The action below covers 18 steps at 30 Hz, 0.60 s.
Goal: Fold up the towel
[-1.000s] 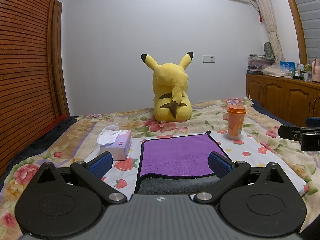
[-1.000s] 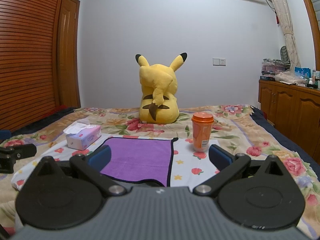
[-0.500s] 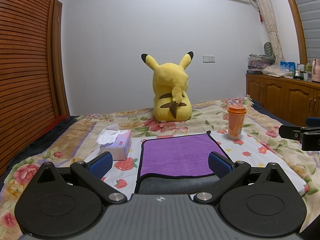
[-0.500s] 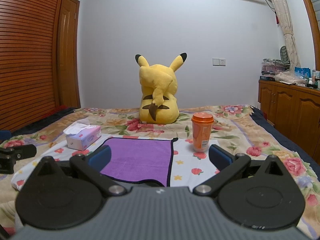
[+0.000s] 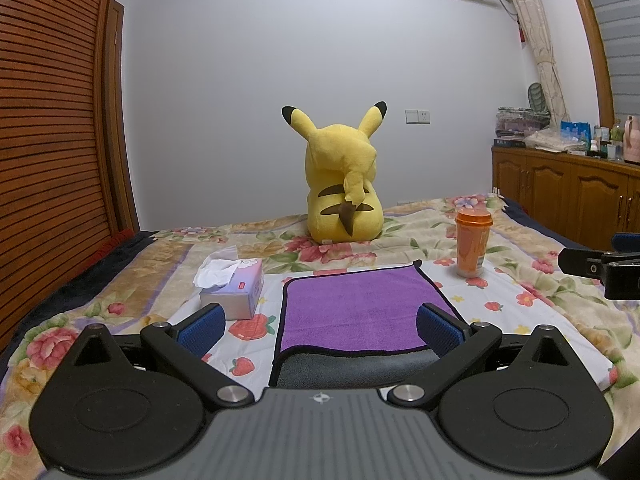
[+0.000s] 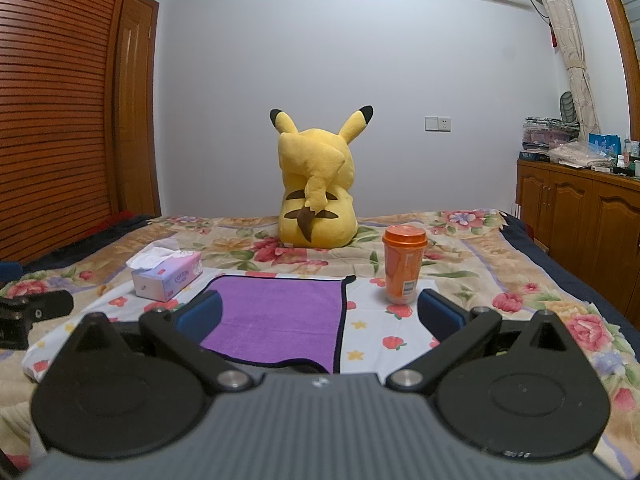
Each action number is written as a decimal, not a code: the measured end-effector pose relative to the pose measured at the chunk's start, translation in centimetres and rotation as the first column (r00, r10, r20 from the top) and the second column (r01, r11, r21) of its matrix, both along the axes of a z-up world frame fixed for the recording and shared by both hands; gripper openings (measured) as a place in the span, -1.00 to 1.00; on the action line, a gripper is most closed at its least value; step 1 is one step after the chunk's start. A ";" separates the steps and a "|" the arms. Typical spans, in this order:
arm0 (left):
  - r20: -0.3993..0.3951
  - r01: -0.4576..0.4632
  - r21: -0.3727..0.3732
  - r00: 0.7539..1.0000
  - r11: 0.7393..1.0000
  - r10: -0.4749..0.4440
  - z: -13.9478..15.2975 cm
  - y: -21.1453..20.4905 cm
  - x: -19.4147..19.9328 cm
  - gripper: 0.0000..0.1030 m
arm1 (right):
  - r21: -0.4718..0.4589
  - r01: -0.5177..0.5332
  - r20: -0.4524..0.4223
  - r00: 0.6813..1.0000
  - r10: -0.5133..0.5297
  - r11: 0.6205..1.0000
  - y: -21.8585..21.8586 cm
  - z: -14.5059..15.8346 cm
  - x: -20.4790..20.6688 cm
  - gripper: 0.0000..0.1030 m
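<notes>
Purple microfibre towel with black trim (image 5: 360,312) lies flat on floral bedspread (image 5: 532,300), looks soft, light, limp: pinch near corners; left gripper (image 5: 318,326) and right gripper (image 6: 318,314) both wide open, empty.

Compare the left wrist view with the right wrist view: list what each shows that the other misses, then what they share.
Left wrist only: the right gripper entering at the right edge, and the purple towel's grey underside turned up at its near edge.

Right wrist only: part of the left gripper at the left edge, and the brown wooden door.

Shared: the purple towel, yellow Pikachu plush, orange lidded cup, white tissue box, flowered bedspread. Both grippers' jaws stand open, holding nothing.
</notes>
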<state>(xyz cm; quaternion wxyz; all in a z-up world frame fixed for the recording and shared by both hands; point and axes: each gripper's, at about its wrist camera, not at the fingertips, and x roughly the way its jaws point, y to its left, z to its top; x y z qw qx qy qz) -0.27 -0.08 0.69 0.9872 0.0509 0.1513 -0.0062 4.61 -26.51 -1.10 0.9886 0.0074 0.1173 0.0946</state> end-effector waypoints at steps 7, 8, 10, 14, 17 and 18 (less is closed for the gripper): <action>0.000 0.000 0.000 1.000 1.000 0.000 0.0 0.0 0.0 1.00 | 0.001 0.001 0.000 1.000 -0.001 1.000 0.0 0.1 0.0 1.00; 0.000 0.000 0.000 1.000 1.000 0.000 0.1 0.0 0.0 1.00 | 0.001 0.001 0.000 1.000 -0.001 1.000 0.0 0.1 0.0 1.00; 0.000 0.000 0.000 1.000 1.000 0.000 -0.1 0.0 0.0 1.00 | 0.000 0.000 0.000 1.000 0.000 1.000 0.0 0.1 0.0 1.00; 0.000 0.000 0.001 1.000 1.000 0.000 0.1 0.0 -0.1 1.00 | 0.001 0.001 0.000 1.000 -0.001 1.000 0.0 0.1 0.0 1.00; -0.001 0.000 0.000 1.000 1.000 0.000 -0.1 0.0 0.0 1.00 | 0.001 0.000 0.000 1.000 0.000 1.000 0.0 0.0 0.0 1.00; -0.001 0.000 0.000 1.000 1.000 0.000 0.0 0.0 -0.1 1.00 | 0.001 0.000 0.000 1.000 0.000 1.000 0.0 0.0 0.0 1.00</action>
